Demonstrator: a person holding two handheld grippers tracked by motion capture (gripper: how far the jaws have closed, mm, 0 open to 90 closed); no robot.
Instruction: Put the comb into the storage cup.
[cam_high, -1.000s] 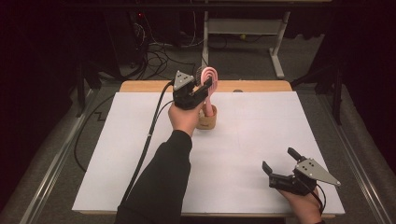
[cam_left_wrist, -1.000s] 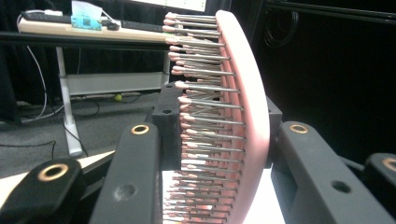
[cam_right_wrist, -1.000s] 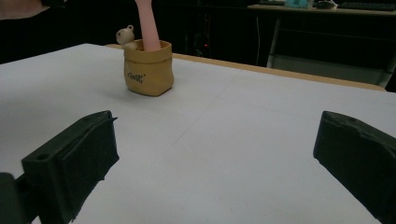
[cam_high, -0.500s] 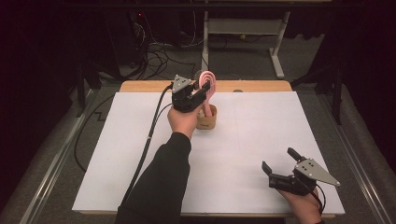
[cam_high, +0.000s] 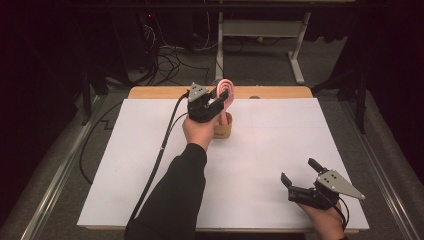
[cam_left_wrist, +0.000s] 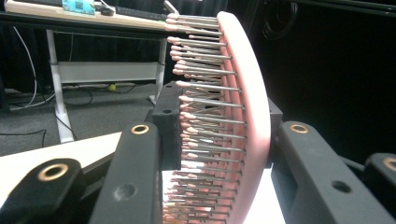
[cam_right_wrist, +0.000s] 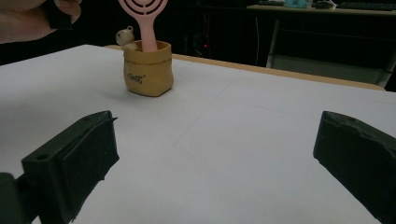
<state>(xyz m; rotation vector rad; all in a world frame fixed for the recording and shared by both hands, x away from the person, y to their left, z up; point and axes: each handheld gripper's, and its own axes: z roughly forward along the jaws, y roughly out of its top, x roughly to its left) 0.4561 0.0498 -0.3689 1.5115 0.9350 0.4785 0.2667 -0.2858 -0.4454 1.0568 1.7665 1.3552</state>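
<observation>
A white sheet-covered table (cam_high: 260, 150) fills the middle of the high view, with a bare wooden strip along its far edge at 12 o'clock. Most of the white surface lies open: the whole left half, the centre and the far right corner hold nothing. Grey floor with metal rails borders the table at 3 and 9 o'clock.

Towards 11 o'clock from the table's centre stands a small tan sack-shaped holder (cam_high: 223, 128), with a pink plastic hairbrush with metal bristles (cam_high: 224, 92) rising upright out of it. The holder sits near the far edge, well apart from the side edges.

The left gripper (cam_high: 218, 100) is at the brush head. In the left gripper view its two black jaws are closed onto the brush (cam_left_wrist: 243, 121), one against the bristle side and one against the pink back, gripping it.

The right gripper (cam_high: 301, 176) rests near the table's near edge at 5 o'clock, well apart from the holder (cam_right_wrist: 148, 67). Its jaws stand wide apart, with only bare table between them, holding nothing.
</observation>
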